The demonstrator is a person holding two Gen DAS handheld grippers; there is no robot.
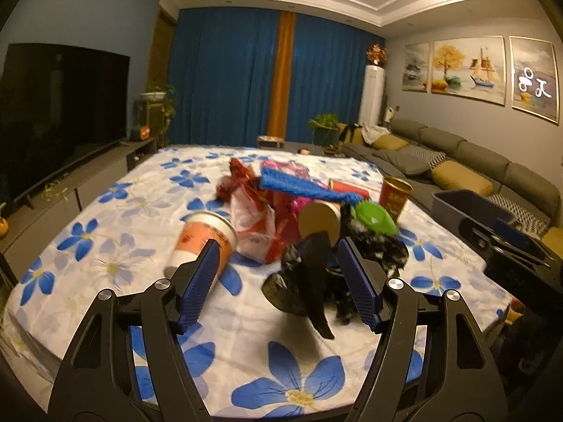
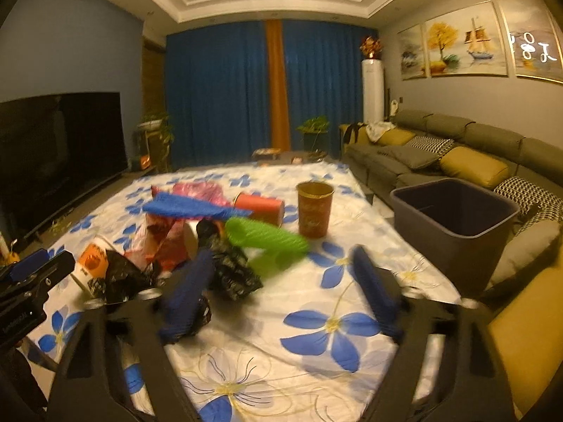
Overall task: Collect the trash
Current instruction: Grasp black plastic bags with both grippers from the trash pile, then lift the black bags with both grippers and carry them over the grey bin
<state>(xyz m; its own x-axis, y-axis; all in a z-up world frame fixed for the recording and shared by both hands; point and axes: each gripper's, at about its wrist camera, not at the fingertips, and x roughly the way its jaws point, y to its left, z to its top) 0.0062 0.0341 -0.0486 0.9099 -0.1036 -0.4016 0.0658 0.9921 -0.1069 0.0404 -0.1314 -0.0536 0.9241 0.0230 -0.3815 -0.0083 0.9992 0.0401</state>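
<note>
Two wide-apart left fingers [image 1: 278, 283] either side of black bag [image 1: 309, 281], untouched.

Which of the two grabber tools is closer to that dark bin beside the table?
The right one. The right gripper hangs over the table's corner with the bin just ahead to its right. The left gripper sits further left, over the black bag, the right gripper between it and the bin.

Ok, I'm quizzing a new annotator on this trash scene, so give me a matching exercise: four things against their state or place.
Things:
1. red-and-gold cup
2. orange-and-white cup
3. gray bin
4. black plastic bag

States:
A. lying on its side
B. between the left gripper's fingers
C. standing upright on the cloth
D. beside the table, by the sofa

Pairs: 1-C, 2-A, 3-D, 4-B
</note>
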